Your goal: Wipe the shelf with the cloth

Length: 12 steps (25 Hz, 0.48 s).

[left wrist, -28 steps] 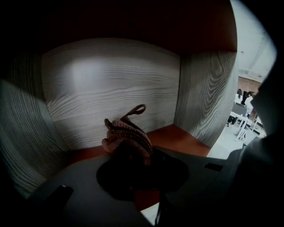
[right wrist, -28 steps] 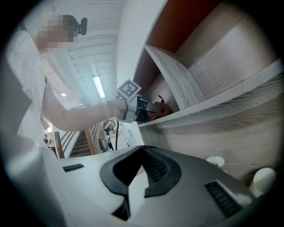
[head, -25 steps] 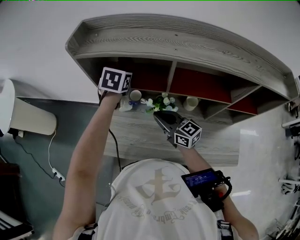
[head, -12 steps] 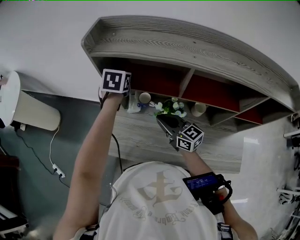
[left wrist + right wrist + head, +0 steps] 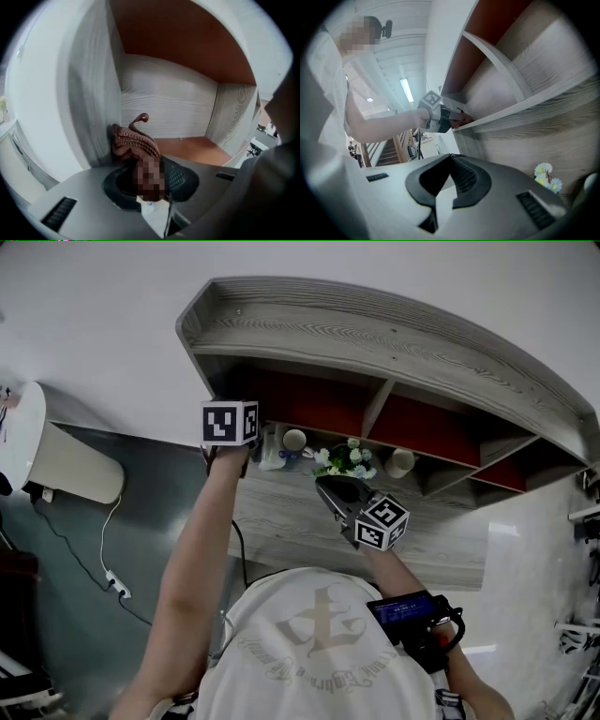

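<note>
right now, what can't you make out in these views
Cloth: its pinched end sits under a mosaic patch in the left gripper view; in the head view the cube on the left gripper hides it.
Cups: too small in the head view to see inside.
Shelf floor under the cloth: covered, left gripper view.

Head view looks steeply down on the shelf (image 5: 375, 334); both hand-held cameras face it closely.

homelike room: wall shelf (image 5: 394, 334), flowers (image 5: 345, 457), cups (image 5: 294, 440), staircase (image 5: 389, 152)
</note>
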Each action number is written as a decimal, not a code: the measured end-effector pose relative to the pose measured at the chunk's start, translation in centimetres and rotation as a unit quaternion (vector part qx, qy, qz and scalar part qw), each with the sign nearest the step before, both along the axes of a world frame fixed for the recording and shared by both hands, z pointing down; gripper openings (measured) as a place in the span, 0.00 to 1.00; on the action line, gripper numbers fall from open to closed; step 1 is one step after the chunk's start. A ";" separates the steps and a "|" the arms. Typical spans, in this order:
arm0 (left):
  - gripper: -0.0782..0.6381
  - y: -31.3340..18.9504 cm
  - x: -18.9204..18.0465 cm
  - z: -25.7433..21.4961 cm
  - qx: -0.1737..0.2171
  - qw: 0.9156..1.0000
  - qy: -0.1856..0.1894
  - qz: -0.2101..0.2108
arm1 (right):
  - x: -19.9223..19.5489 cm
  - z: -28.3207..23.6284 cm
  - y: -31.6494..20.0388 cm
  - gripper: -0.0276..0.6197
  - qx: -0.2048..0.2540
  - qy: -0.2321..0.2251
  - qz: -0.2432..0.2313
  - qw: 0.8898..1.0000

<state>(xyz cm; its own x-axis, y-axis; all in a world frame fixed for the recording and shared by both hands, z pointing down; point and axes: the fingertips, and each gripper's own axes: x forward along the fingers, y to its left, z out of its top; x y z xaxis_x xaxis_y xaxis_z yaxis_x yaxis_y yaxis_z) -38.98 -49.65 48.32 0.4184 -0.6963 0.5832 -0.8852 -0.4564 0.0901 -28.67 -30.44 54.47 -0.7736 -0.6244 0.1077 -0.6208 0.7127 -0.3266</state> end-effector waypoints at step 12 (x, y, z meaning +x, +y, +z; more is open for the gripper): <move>0.24 4.9 -1.0 0.2 0.087 0.994 0.047 0.040 | 0.5 1.2 1.6 0.05 -0.008 0.002 0.022 1.000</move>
<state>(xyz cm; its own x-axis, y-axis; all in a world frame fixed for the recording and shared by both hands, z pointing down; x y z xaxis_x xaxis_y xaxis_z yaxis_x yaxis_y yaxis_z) -39.97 -44.75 48.56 0.5240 -0.7449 0.4130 -0.8364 -0.5416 0.0843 -28.18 -28.83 55.72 -0.7448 -0.6562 0.1212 -0.6528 0.6789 -0.3360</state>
